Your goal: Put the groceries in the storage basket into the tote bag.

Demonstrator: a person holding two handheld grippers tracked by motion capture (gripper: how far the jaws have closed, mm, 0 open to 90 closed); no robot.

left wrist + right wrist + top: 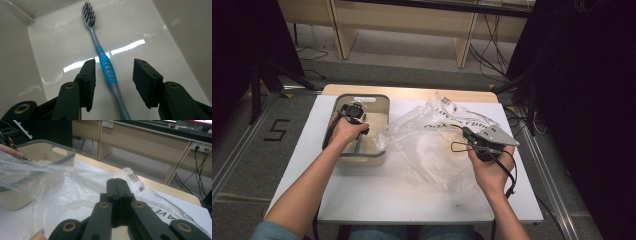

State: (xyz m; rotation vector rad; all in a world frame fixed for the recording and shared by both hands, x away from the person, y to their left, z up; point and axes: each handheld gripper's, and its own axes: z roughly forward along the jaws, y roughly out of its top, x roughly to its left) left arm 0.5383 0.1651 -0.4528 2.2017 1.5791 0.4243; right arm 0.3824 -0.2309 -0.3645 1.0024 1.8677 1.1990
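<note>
A grey and blue toothbrush (105,62) with dark bristles lies flat on the floor of a beige bin (362,97). My left gripper (113,65) points down into the bin with its jaws open, one on each side of the toothbrush's blue grip. Neither pad touches the handle. In the high view the left gripper (354,112) sits inside the bin, and the toothbrush (357,146) shows below the hand. My right gripper (116,180) is shut, with the rim of a clear plastic bag (62,187) pinched at its tips. It holds the plastic bag (437,150) up at mid-table.
The bin (45,147) has a grey rim and stands at the left of a white table (377,200). The crumpled bag spreads over the table's middle and right. A wooden strip (412,92) borders the far edge, and beyond it stand desks with cables.
</note>
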